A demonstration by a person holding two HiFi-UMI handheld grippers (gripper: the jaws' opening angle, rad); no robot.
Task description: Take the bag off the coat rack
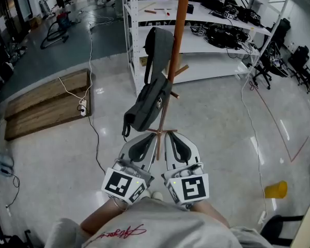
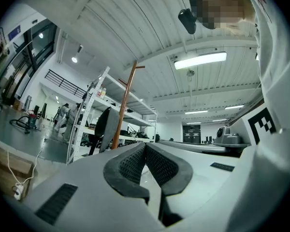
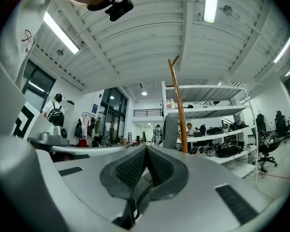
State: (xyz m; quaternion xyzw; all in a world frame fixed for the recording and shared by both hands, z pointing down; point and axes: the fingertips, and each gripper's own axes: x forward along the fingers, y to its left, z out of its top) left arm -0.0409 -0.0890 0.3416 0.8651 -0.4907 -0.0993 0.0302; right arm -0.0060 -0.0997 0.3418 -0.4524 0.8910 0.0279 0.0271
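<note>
While the dark grey bag (image 1: 152,94) hangs by its strap on the orange-brown pole of the coat rack (image 1: 176,40), neither tool has hold of it; its body lies against the pole beside the short pegs, its lower end dangling free. The left gripper (image 1: 151,136) is closed, pads pressed together with nothing between them; the right gripper (image 1: 168,135) stands the same, shut and empty. Both are held side by side close to the person's chest, roughly level, aimed at the rack; from above, the lower pole shows in the gap between them. From the left gripper (image 2: 146,146) view, the bag (image 2: 106,124) and pole (image 2: 125,105) stand well apart from the tips, up and to the left; from the right gripper (image 3: 146,151) view, the pole (image 3: 179,110) rises just right of centre with the bag (image 3: 170,132) against it, also clear of the tips. A white shelving unit (image 1: 206,35) loaded with dark equipment stands behind the rack; a wooden pallet (image 1: 46,105) lies on the floor to the left.
</note>
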